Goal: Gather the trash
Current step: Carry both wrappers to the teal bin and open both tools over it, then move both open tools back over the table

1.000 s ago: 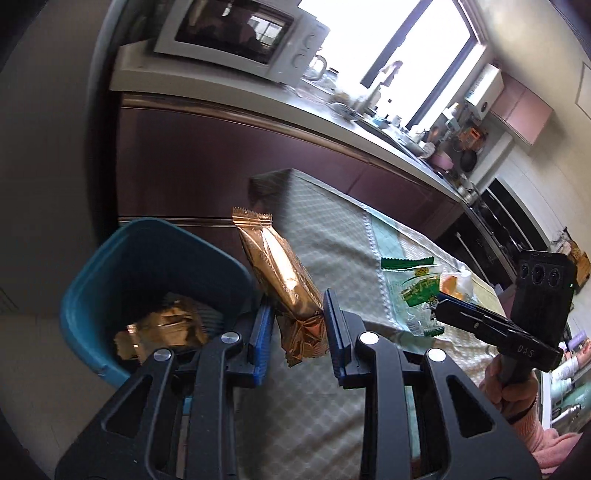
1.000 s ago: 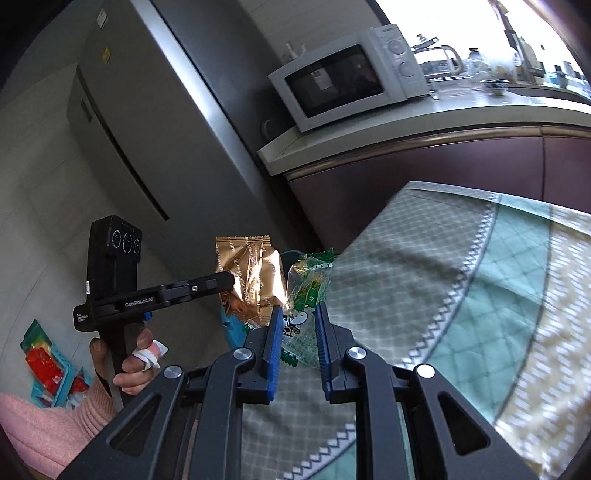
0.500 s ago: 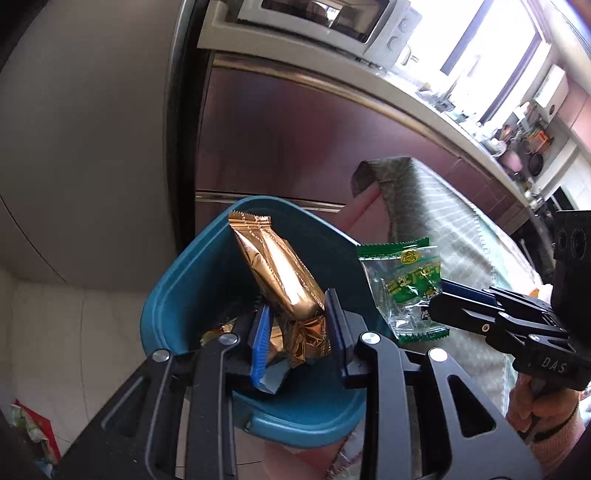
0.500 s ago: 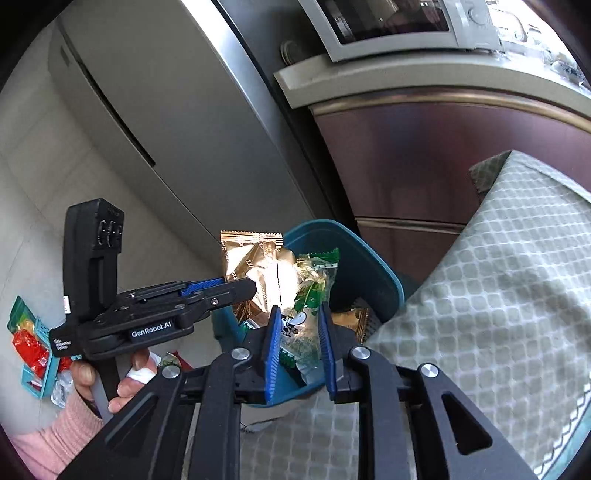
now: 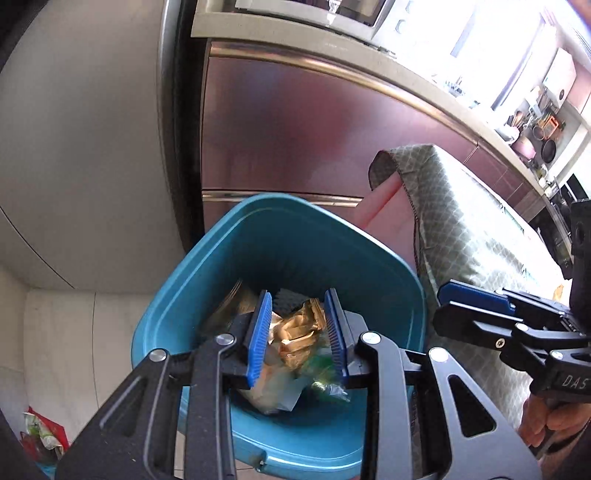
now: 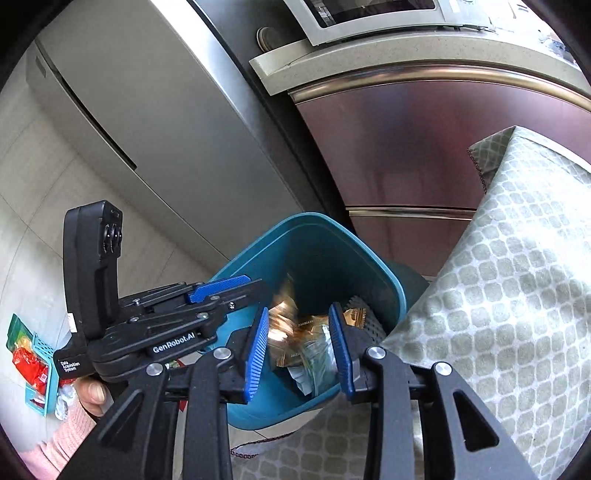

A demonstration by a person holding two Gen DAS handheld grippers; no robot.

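A teal trash bin (image 5: 295,236) stands on the floor beside the table; it also shows in the right wrist view (image 6: 325,243). Gold wrappers (image 5: 295,332) and a green-printed clear wrapper (image 5: 325,384) lie inside it, and they show in the right wrist view too: gold wrappers (image 6: 291,325), clear wrapper (image 6: 317,362). My left gripper (image 5: 298,336) is open and empty above the bin. My right gripper (image 6: 298,350) is open and empty above the bin's near side. Each gripper shows in the other's view: the right gripper (image 5: 480,306), the left gripper (image 6: 221,291).
The table with a green patterned cloth (image 6: 517,295) is to the right of the bin. A steel fridge (image 6: 147,110) and maroon cabinets (image 5: 314,140) stand behind. A microwave (image 6: 369,14) sits on the counter. A small tray with packets (image 6: 33,365) lies on the floor at left.
Both grippers have opened over the bin. The gold wrapper has dropped from the left gripper and the green-printed wrapper from the right gripper; both now lie in the bin.
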